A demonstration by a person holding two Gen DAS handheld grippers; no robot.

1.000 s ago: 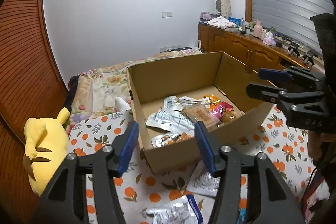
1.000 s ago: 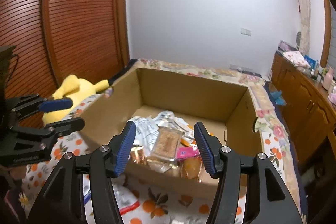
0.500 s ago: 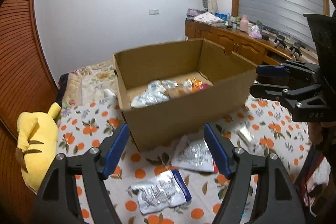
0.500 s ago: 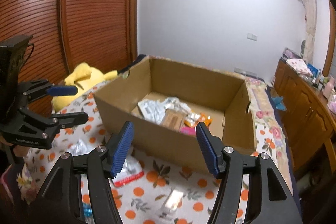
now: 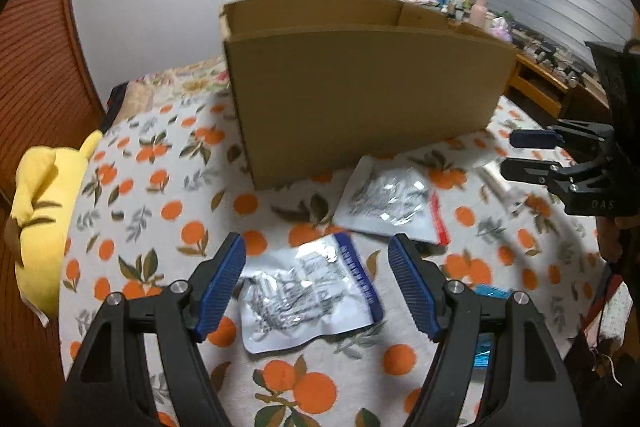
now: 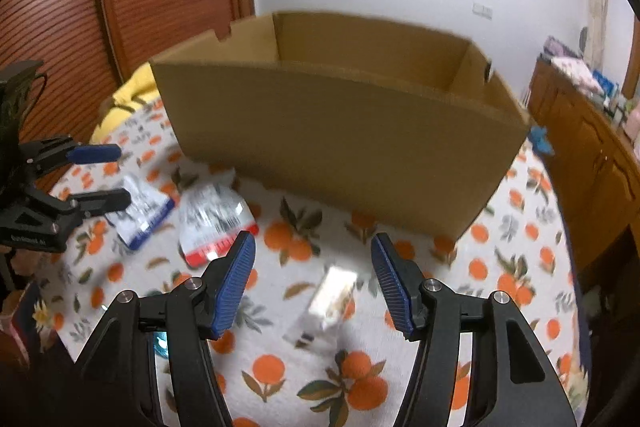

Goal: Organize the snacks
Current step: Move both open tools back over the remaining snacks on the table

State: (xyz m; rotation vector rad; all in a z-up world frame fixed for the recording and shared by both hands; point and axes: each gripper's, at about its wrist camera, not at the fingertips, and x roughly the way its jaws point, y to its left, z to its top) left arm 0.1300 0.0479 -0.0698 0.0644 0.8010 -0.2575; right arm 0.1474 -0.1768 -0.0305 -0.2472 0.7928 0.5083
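Your left gripper (image 5: 316,287) has its jaws spread wide and empty over the blue-edged foil snack pouch (image 5: 308,293), while your right gripper (image 6: 312,285), jaws also parted and its opening having narrowed a touch, frames the small pale snack bar (image 6: 326,301). Both lie flat on the orange-print cloth (image 5: 160,187), probably so each can be pinched by its edges. Beyond sits the red-edged foil pouch (image 5: 390,203), then the cardboard box (image 5: 360,99), which looks like their destination.
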